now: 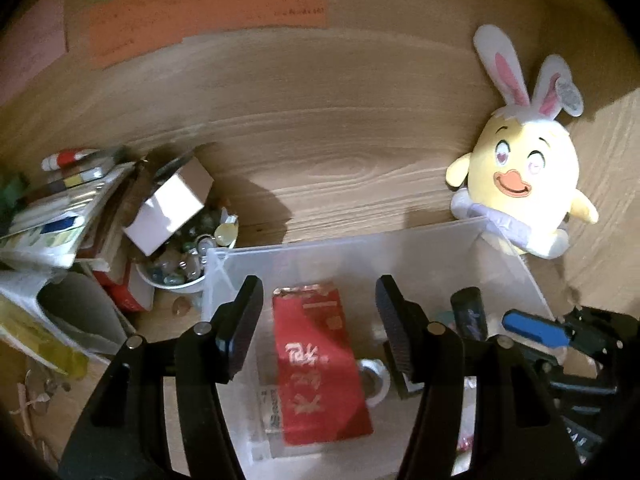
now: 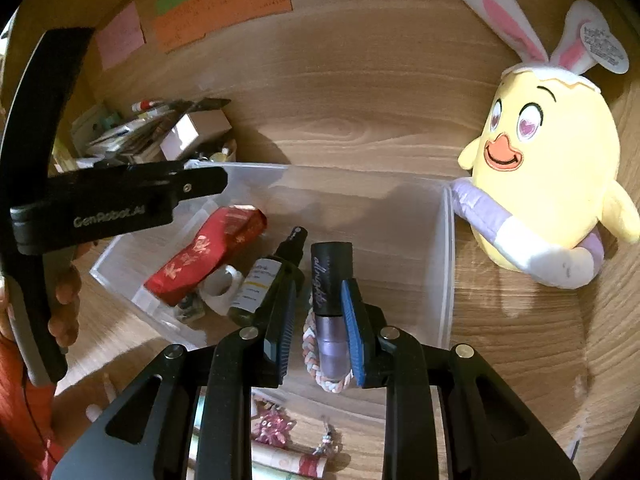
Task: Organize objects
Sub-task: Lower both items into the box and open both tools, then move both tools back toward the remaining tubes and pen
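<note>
Between the right gripper's (image 2: 318, 330) pads, a purple tube (image 2: 331, 312), over the clear bin (image 2: 447, 264).

Both views are dim and warm-toned, with black vignetting at all corners. Strong barrel distortion is noted: the desk (image 1: 320, 128) grain is bent into arcs, more so toward the edges. A bright patch is seen at the desk's right edge, and the plush (image 2: 548, 168) is well lit. A hard shadow is cast to the right of the clutter pile (image 1: 120, 220). Soft glare is seen on the clear bin (image 1: 360, 256) wall. Paper notes (image 1: 208, 12) at the top are blurred, their text unreadable. The red packet (image 1: 320, 364) is slightly soft.
</note>
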Available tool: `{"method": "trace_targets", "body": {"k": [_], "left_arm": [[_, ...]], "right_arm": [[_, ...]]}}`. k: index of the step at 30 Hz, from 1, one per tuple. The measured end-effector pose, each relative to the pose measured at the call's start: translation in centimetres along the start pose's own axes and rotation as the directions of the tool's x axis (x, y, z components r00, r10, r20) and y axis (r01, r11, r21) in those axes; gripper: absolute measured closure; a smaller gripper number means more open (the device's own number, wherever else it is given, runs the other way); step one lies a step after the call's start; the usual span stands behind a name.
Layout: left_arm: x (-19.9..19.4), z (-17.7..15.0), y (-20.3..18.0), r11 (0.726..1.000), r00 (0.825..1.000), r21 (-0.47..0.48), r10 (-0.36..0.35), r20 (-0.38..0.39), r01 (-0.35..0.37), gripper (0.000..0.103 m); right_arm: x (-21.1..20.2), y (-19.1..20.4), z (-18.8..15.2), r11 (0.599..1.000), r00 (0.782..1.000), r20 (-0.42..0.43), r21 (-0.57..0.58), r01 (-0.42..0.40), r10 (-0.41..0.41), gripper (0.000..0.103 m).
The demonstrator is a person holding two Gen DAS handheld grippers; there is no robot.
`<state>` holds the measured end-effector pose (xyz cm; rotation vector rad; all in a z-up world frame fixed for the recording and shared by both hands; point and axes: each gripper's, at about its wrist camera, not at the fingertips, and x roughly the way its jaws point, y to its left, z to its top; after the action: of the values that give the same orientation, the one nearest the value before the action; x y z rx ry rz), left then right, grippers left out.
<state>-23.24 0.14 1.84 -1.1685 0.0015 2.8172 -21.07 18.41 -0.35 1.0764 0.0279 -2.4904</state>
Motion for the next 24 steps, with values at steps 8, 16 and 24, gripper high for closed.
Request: {"method": "trace_targets", "body": {"k": [8, 16, 24], "left_arm": [[-3.7, -2.3, 0.7, 1.0, 1.0, 0.01, -0.003, 0.025, 0.003, 0.026], [-6.8, -5.9, 1.1, 0.999, 0.998, 0.015, 0.046, 0.047, -0.046, 0.008], [-7.8, -10.4, 1.8, 1.0, 1.0, -0.015, 0.019, -0.016, -0.02, 0.008]], "right_arm": [[-2.5, 0.9, -0.3, 0.999, 0.997, 0.064, 0.004, 0.042, -0.042, 0.045], [-5.1, 2.0, -2.7, 0.997, 0.995, 0.078, -0.025, 0.072, -0.069, 0.034], [-5.5, 2.8, -6.5, 0.999, 0.999, 0.042, -0.033, 0.024, -0.023, 0.034]]}}
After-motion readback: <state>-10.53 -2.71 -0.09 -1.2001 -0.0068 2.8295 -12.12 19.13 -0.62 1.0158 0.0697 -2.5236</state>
